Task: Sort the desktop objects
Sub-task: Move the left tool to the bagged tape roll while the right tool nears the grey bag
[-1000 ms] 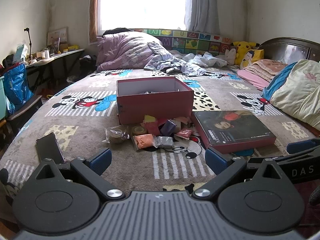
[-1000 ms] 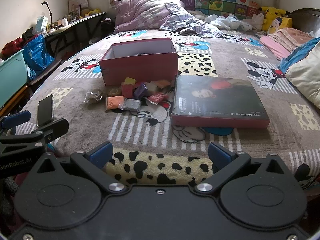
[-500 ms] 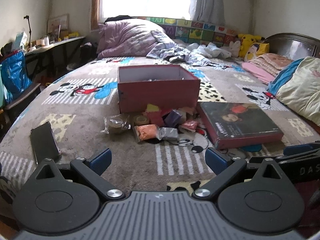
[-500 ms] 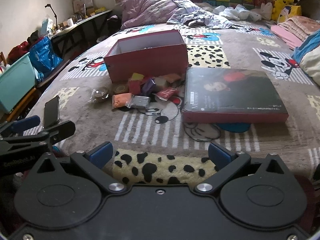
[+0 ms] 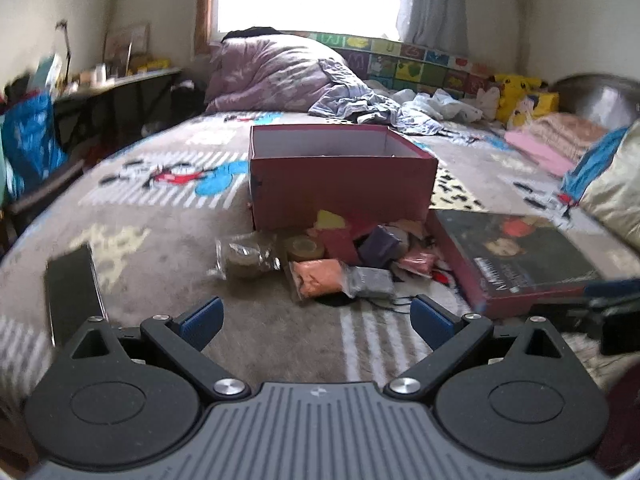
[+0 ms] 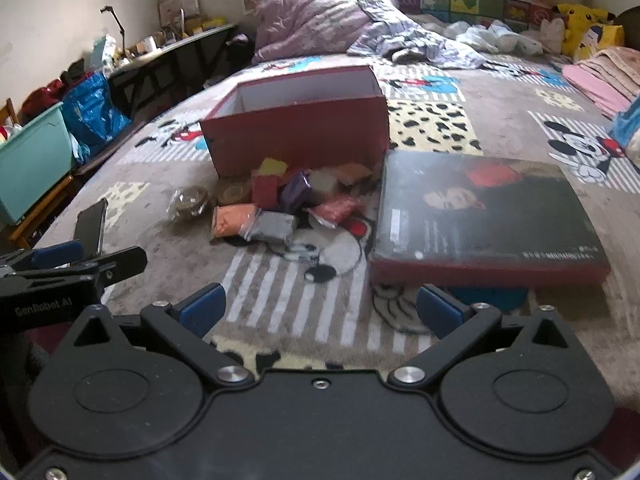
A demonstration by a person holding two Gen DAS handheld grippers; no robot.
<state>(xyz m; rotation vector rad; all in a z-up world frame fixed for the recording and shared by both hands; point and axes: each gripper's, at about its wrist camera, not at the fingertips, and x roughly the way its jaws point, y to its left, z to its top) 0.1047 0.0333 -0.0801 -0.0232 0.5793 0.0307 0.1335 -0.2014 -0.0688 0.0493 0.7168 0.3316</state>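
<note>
An open red box [image 5: 340, 184] [image 6: 296, 128] stands on the bed. In front of it lies a heap of small packets: an orange one [image 5: 318, 282] [image 6: 232, 220], a grey one [image 5: 370, 282] [image 6: 272, 226], a purple one [image 5: 380, 246] [image 6: 296, 192], a pink one [image 6: 334, 208] and tape rolls [image 5: 246, 258] [image 6: 234, 192]. A dark lid [image 5: 516, 260] [image 6: 484, 216] lies to the right. My left gripper [image 5: 316, 318] is open just short of the heap, holding nothing. My right gripper [image 6: 320, 308] is open too, nearer the lid.
A black phone [image 5: 72, 292] [image 6: 92, 224] lies at the left on the patterned blanket [image 5: 160, 216]. Pillows [image 5: 616, 184], folded clothes and a purple duvet [image 5: 276, 76] sit at the back and right. A desk, a blue bag [image 6: 94, 116] and a teal bin [image 6: 32, 160] stand left of the bed.
Both grippers have moved forward and lower toward the heap and the red box, which look larger now. Both stay open.
</note>
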